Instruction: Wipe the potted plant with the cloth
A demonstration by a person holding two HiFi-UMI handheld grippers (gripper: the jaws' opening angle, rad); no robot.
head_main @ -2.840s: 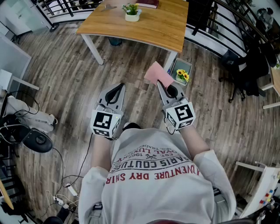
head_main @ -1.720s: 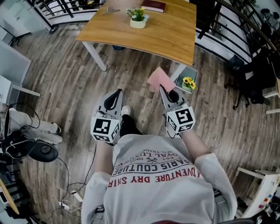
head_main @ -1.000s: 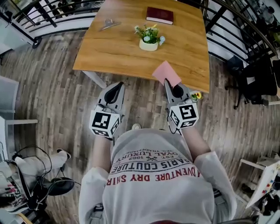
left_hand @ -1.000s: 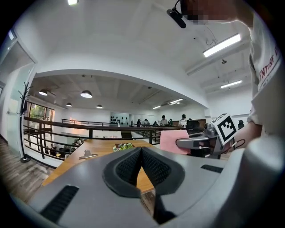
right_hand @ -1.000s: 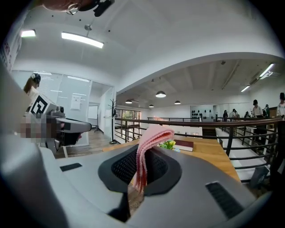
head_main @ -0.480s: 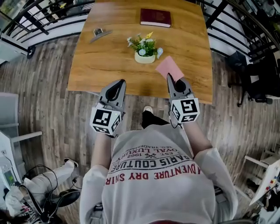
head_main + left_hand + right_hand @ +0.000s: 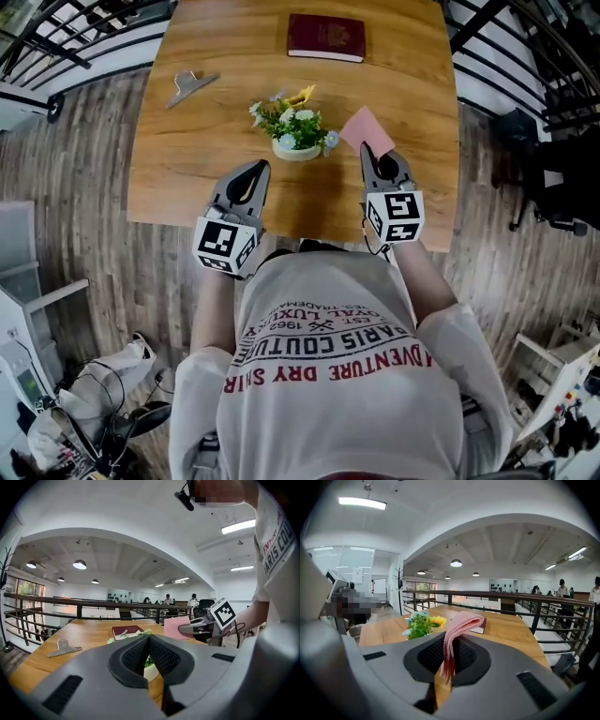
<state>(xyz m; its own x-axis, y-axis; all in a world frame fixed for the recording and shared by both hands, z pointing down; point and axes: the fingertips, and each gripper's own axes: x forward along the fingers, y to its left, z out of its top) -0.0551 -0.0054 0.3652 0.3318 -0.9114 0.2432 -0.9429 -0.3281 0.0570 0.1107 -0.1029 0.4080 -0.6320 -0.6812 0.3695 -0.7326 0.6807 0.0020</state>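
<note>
While the right tongs (image 7: 367,153) clamp one cloth (image 7: 366,129), the left tongs (image 7: 260,170) are together near one potted plant (image 7: 292,131).

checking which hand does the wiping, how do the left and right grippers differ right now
The left gripper is shut on nothing; the right gripper is shut on the pink cloth. The left gripper sits left of the potted plant, the right gripper right of it. Both point away from the person, over the near edge of the table.
</note>
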